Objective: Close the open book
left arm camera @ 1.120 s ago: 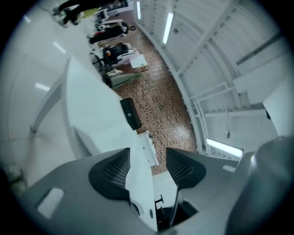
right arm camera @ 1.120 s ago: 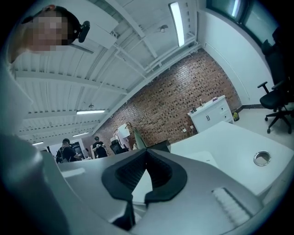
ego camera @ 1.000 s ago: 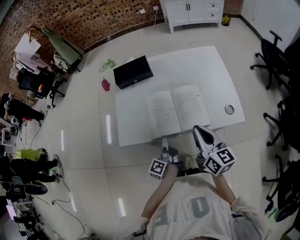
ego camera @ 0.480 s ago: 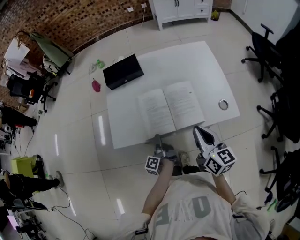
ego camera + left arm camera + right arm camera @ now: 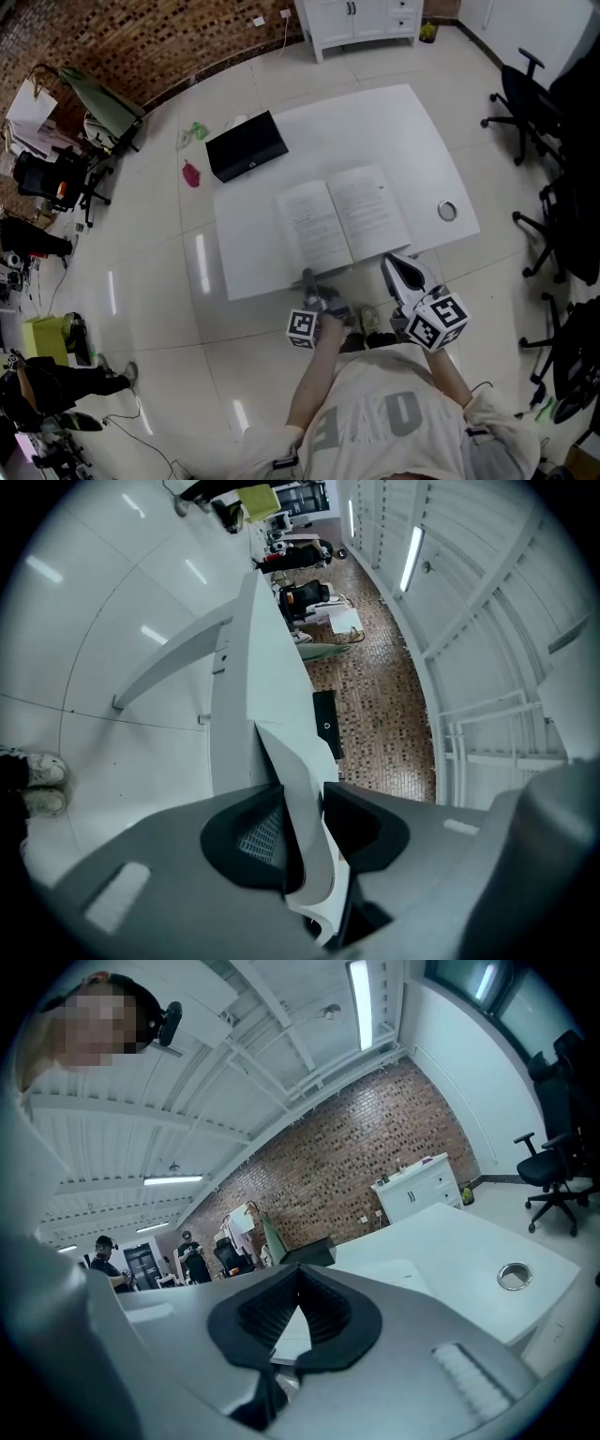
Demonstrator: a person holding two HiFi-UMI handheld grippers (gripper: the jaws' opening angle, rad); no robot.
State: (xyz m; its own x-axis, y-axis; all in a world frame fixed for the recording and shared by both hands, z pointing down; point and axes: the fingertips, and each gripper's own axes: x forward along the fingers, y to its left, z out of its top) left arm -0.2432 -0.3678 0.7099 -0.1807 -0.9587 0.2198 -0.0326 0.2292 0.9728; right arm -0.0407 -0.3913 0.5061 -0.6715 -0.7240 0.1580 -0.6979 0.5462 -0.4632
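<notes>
An open book (image 5: 342,225) lies flat on the white table (image 5: 394,131), close to its near edge. My left gripper (image 5: 312,285) is at the table's near edge by the book's near left corner. In the left gripper view, rolled on its side, the book's white left half (image 5: 298,761) slants between the jaws. The jaws (image 5: 302,803) are closing; the ribbed left pad (image 5: 267,832) still shows bare. My right gripper (image 5: 390,265) hovers at the table's near edge below the book's right page. Its jaws (image 5: 298,1274) are shut with nothing in them.
A black box (image 5: 247,143) sits on the table's far left corner. A small metal ring (image 5: 447,210) lies near the right edge. Office chairs (image 5: 534,103) stand on the right, a white cabinet (image 5: 361,17) stands beyond the table, and the person's shoes (image 5: 367,322) are under the near edge.
My left gripper has sunk and gone to the table's near edge, at the book's near left corner. The right gripper has kept still.
</notes>
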